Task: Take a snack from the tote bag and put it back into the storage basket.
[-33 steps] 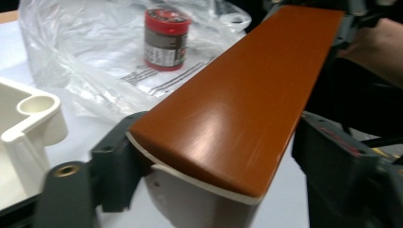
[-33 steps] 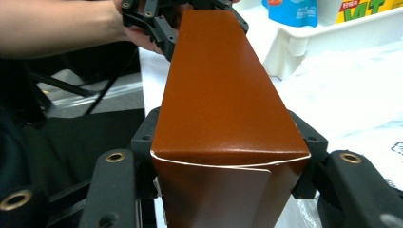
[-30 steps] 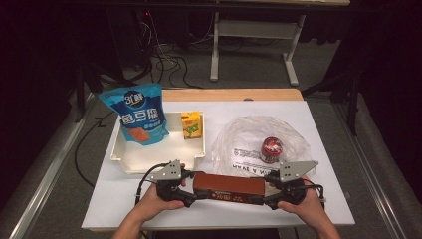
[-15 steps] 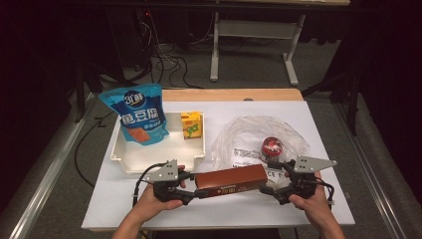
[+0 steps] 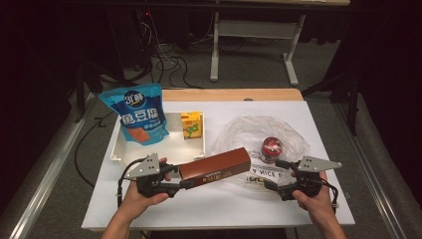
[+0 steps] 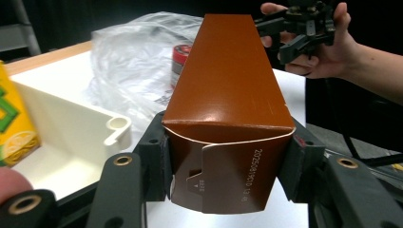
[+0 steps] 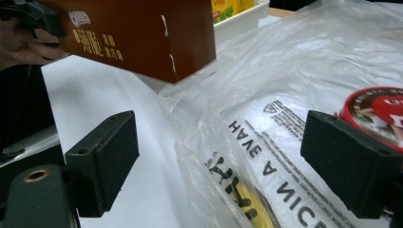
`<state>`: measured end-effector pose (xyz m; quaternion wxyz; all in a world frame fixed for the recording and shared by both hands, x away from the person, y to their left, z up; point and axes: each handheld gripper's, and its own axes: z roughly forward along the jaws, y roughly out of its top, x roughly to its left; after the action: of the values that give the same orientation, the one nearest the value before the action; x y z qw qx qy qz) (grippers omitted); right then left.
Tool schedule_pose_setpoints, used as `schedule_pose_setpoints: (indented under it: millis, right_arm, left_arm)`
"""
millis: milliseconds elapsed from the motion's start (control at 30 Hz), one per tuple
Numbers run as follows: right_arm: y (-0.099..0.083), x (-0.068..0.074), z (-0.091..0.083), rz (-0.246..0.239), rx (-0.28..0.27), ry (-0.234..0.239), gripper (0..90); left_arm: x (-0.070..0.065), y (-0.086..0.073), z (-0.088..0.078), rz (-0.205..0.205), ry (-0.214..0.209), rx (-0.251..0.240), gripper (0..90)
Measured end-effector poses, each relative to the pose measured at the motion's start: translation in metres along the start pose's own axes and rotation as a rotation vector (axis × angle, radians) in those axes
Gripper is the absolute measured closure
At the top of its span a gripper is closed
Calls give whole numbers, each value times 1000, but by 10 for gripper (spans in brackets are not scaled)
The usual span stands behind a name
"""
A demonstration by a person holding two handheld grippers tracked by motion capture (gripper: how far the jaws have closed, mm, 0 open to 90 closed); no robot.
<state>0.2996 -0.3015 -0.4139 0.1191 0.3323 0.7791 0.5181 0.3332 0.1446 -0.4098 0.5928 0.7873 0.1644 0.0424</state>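
Lifted at its far end, brown box (image 5: 215,169) stays clamped in left tongs (image 5: 185,184); right tongs (image 5: 271,174) have let go, apart.

i see a glossy brown box (image 5: 215,169) with pale lettering, a clear plastic bag (image 5: 259,137) printed in black, a red-topped can (image 5: 272,147), a blue pouch (image 5: 138,115) with white characters and an orange panel, a yellow-green carton (image 5: 191,124), a white tray (image 5: 149,152), and a white bench (image 5: 214,199).
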Motion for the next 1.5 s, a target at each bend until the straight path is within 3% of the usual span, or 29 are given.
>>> schedule_pose_setpoints:
  millis: [367, 600, 1333, 1500]
  right_arm:
    - [-22, 0, -16, 10, 55, -80, 144]
    - [-28, -3, -23, 37, 50, -105, 152]
    - [-31, -7, -22, 63, 50, -98, 156]
    - [-31, -7, -23, 60, 42, -84, 156]
  left_arm:
    - [6, -1, -20, 10, 80, -8, 470]
    - [10, -2, -29, 7, 123, -8, 472]
    - [31, -11, -54, -35, 278, -2, 476]
    - [37, -13, -60, -58, 310, -25, 476]
